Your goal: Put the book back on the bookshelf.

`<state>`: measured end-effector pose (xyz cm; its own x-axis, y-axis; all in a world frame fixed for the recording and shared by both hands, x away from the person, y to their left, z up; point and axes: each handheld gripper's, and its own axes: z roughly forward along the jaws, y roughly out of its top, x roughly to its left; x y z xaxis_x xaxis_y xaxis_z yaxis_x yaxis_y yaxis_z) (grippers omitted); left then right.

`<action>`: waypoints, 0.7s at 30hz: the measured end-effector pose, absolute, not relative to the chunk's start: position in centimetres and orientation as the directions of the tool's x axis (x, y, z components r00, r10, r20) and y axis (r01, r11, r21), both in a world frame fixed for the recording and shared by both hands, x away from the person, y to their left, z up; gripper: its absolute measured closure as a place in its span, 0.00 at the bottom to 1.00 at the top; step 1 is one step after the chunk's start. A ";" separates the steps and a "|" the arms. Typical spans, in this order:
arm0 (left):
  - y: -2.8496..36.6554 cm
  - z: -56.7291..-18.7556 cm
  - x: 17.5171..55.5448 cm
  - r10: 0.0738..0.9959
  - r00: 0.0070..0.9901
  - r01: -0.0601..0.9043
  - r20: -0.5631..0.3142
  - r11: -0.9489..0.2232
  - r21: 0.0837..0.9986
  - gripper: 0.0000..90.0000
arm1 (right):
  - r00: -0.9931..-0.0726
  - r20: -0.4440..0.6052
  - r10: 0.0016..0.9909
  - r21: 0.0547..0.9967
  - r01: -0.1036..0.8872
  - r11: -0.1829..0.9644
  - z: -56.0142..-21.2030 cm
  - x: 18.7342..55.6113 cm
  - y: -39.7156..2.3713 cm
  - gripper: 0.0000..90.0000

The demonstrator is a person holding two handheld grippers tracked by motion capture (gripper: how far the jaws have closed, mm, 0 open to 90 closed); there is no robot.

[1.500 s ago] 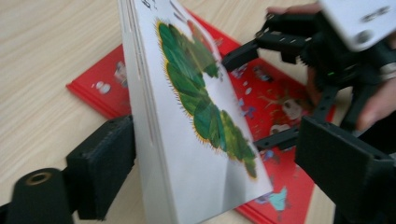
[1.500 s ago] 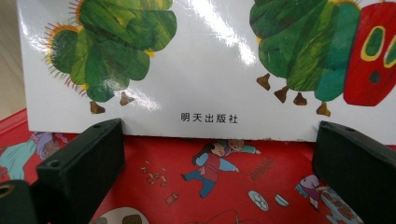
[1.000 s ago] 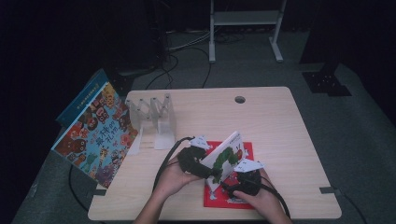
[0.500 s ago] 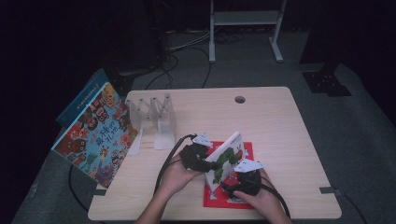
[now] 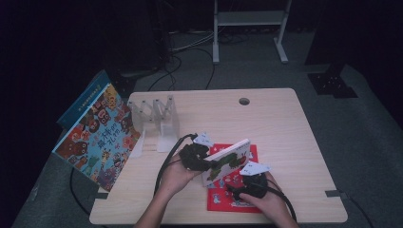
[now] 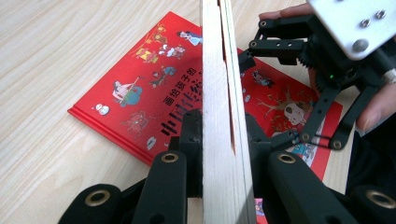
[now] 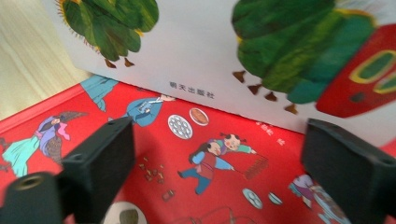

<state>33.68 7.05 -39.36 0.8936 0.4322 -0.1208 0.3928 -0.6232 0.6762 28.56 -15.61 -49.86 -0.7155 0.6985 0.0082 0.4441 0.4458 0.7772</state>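
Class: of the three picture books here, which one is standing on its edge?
The white caterpillar book, clamped by the left claw, stands upon the flat red book.

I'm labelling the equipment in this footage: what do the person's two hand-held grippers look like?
Both are black. The left hand-held gripper and the right hand-held gripper each carry a pale grey three-cornered plate with screws on top and trail a black cable. The jaws are black linkage bars with brass-coloured pivots. Forearms are bare, with no sleeves visible.

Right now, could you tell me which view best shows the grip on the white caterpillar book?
The left gripper view: the white caterpillar book stands on edge, clamped between the left gripper fingers. The high view shows it small and tilted over the red book. The right gripper view shows its cover, no grip.
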 end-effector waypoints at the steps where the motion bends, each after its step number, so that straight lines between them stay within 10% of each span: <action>1: 7.1 -39.3 33.7 0.432 0.893 0.394 -0.123 -0.623 0.676 0.83 | -0.724 0.007 0.690 0.772 0.442 0.457 -49.7 28.7 -15.8 0.17; 21: 11.3 -37.2 33.5 0.467 0.874 0.409 -0.135 -0.557 0.722 0.84 | -0.491 0.013 0.871 0.774 0.556 0.302 -49.1 32.6 -25.9 0.22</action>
